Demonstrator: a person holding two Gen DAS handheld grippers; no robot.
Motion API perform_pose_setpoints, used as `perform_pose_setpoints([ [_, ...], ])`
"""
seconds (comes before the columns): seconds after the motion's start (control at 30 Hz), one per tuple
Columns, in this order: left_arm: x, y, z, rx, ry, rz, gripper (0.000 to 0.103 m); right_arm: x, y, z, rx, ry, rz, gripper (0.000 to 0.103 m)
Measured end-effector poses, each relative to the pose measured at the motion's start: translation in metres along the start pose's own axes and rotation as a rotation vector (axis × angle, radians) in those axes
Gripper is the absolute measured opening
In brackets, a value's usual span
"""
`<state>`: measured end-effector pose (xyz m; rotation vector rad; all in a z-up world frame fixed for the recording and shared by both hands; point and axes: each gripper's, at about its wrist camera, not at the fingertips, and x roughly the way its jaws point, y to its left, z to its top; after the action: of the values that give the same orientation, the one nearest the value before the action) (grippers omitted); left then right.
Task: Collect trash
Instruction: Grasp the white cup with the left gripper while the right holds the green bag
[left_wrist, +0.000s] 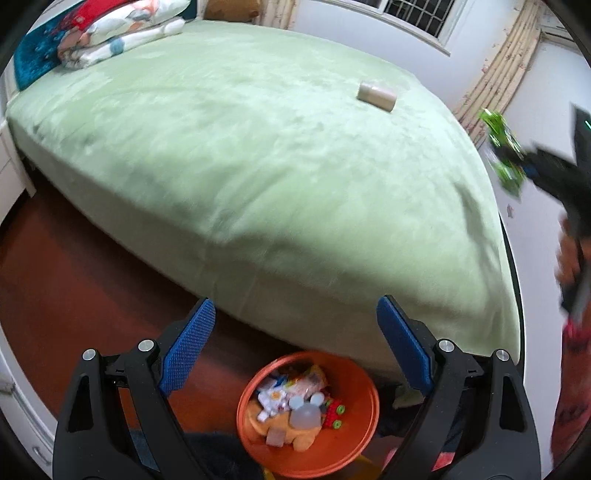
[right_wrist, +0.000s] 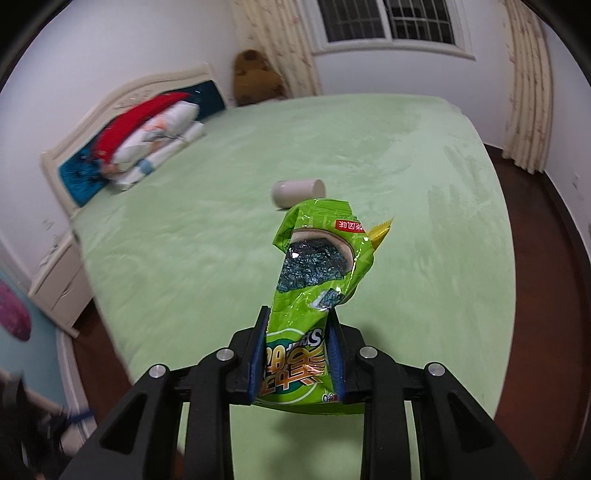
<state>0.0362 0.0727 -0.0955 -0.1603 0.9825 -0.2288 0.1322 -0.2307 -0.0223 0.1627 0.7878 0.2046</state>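
Observation:
My right gripper (right_wrist: 297, 325) is shut on a green snack wrapper (right_wrist: 314, 269) and holds it up above the green bed (right_wrist: 406, 184). The wrapper also shows in the left wrist view (left_wrist: 504, 155), at the far right with the right gripper. A white paper cup (right_wrist: 297, 192) lies on its side on the bed beyond the wrapper; it also shows in the left wrist view (left_wrist: 376, 96). My left gripper (left_wrist: 295, 325) is open and empty, low beside the bed, above an orange bin (left_wrist: 354, 435) on the floor that holds several pieces of trash.
Folded bedding and pillows (right_wrist: 147, 140) lie by the headboard (right_wrist: 125, 99). A brown stuffed toy (right_wrist: 256, 77) sits in the far corner. Curtains (right_wrist: 524, 85) hang by the window. A white nightstand (right_wrist: 59, 284) stands left of the bed. The floor (left_wrist: 74, 266) is dark red.

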Motion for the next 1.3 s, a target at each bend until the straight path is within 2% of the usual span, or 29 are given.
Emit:
perform_pose_setpoints([
  [0.13, 0.013, -0.026, 0.048, 0.061, -0.046, -0.050, 0.087, -0.035, 0.003, -0.033, -0.036, -0.028, 0.022, 0.028],
  [0.2, 0.023, -0.043, 0.079, 0.090, -0.077, -0.138, 0.087, -0.051, 0.004, -0.050, -0.052, -0.036, 0.030, 0.028],
  [0.33, 0.057, -0.076, 0.139, 0.146, -0.092, -0.238, 0.087, -0.070, 0.004, -0.073, -0.058, -0.062, 0.057, 0.028],
  [0.4, 0.084, -0.095, 0.169, 0.179, -0.093, -0.230, 0.087, -0.075, 0.003, -0.081, -0.047, -0.070, 0.082, 0.028],
  [0.5, 0.128, -0.113, 0.205, 0.192, -0.062, -0.257, 0.087, -0.075, -0.001, -0.088, -0.024, -0.074, 0.123, 0.028],
  [0.63, 0.181, -0.121, 0.247, 0.156, -0.005, -0.254, 0.087, -0.066, -0.006, -0.093, -0.011, -0.069, 0.153, 0.028],
  [0.73, 0.204, -0.125, 0.274, 0.094, -0.018, -0.247, 0.087, -0.056, -0.013, -0.094, -0.009, -0.050, 0.172, 0.028],
  [0.9, 0.225, -0.149, 0.308, 0.144, -0.005, -0.232, 0.087, -0.040, -0.021, -0.090, -0.016, -0.034, 0.200, 0.028],
  [1.1, 0.242, -0.160, 0.328, 0.189, 0.018, -0.145, 0.087, -0.032, -0.021, -0.087, -0.006, -0.046, 0.255, 0.029],
  [1.27, 0.261, -0.162, 0.337, 0.221, 0.052, -0.035, 0.087, -0.026, -0.023, -0.087, 0.003, -0.039, 0.275, 0.029],
  [1.3, 0.263, -0.161, 0.339, 0.214, 0.058, -0.035, 0.087, -0.026, -0.024, -0.085, 0.003, -0.040, 0.273, 0.029],
])
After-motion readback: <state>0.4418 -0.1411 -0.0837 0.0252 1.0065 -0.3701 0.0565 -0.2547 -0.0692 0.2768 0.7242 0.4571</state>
